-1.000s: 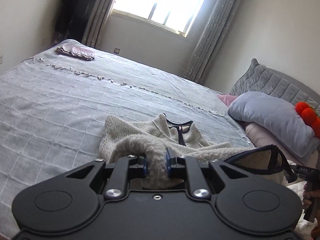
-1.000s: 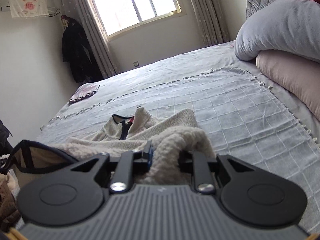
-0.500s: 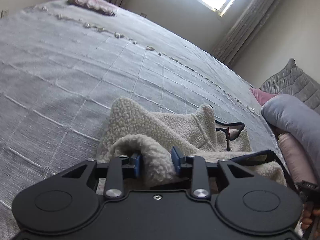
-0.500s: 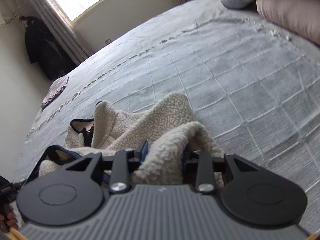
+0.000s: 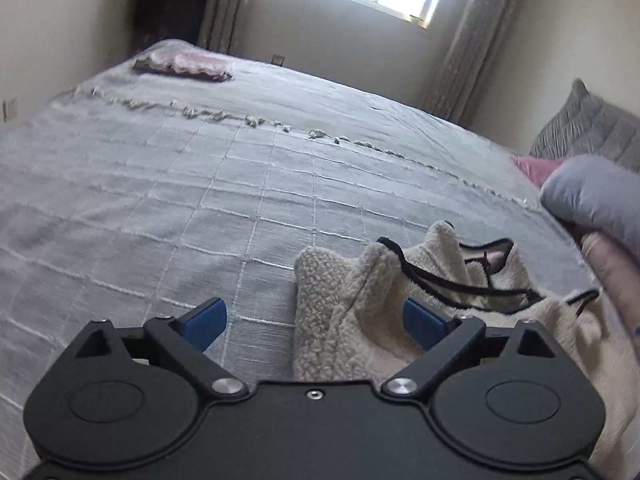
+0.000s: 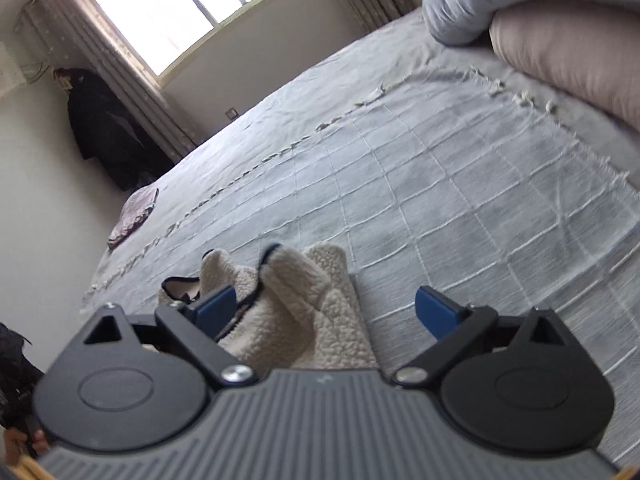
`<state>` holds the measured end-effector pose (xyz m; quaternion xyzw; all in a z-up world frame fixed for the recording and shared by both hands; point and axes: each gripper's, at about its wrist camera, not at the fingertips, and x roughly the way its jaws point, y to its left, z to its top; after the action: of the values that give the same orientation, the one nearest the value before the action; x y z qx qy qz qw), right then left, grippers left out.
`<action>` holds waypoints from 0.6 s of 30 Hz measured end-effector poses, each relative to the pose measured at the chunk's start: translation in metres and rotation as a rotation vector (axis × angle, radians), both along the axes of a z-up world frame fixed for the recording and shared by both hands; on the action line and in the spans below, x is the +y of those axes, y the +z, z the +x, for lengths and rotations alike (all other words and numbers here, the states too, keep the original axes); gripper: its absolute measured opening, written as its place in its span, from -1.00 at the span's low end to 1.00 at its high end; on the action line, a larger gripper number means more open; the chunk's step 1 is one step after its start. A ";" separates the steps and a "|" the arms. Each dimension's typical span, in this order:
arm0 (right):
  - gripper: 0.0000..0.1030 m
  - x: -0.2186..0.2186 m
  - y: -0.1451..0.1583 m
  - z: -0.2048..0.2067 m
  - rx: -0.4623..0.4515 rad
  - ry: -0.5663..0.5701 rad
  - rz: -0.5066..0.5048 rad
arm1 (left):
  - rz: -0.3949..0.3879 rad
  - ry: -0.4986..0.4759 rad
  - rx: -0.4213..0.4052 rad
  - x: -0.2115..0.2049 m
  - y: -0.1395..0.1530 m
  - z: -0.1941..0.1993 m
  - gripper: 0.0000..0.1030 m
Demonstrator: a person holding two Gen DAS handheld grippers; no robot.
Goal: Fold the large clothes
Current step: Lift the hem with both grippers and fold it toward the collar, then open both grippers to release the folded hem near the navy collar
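A cream fleece garment (image 5: 360, 312) with black trim lies bunched on the grey checked bedspread (image 5: 160, 208). My left gripper (image 5: 316, 320) has its jaws opening wide; a fleece fold rises between them toward the right pad, and neither pad presses on it. In the right wrist view the same fleece garment (image 6: 296, 300) sits between the jaws of my right gripper (image 6: 326, 310), which are also opening; the fold lies by the left pad, loose on the bedspread (image 6: 440, 200).
Pillows (image 6: 560, 48) are stacked at the head of the bed, grey over pink. A folded pinkish cloth (image 5: 184, 66) lies at the far corner. A dark coat (image 6: 104, 132) hangs by the curtained window. A person's fingers (image 6: 24, 440) show at the lower left.
Both grippers were shut on folds of the fleece and have let go, their jaws spreading wide. Both hands moved forward and down, and the fleece now rests on the bed.
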<state>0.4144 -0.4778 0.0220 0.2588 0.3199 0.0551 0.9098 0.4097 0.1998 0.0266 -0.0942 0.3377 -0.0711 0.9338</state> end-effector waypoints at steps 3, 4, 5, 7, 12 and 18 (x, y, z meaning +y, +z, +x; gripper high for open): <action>0.61 0.037 0.006 0.001 -0.061 0.062 -0.244 | 0.112 -0.071 -0.045 -0.030 -0.007 0.008 0.80; 0.54 0.052 0.004 0.005 -0.070 0.101 -0.312 | 0.133 -0.093 -0.052 -0.040 -0.010 0.012 0.79; 0.50 0.067 0.002 0.010 -0.079 0.132 -0.373 | 0.150 -0.114 -0.061 -0.049 -0.015 0.018 0.71; 0.32 0.095 -0.007 0.025 -0.091 0.176 -0.493 | 0.180 -0.132 -0.058 -0.064 -0.026 0.031 0.46; -0.73 0.125 -0.048 0.057 -0.030 0.107 -0.620 | 0.297 0.019 -0.100 -0.088 -0.048 0.032 -0.73; -0.83 0.131 -0.024 0.024 -0.274 -0.137 -0.738 | 0.198 0.185 -0.373 -0.072 -0.004 0.004 -0.77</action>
<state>0.4381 -0.3472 -0.0019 -0.0744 0.1758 -0.0906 0.9774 0.4140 0.1274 0.0221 -0.0180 0.1547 0.0320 0.9873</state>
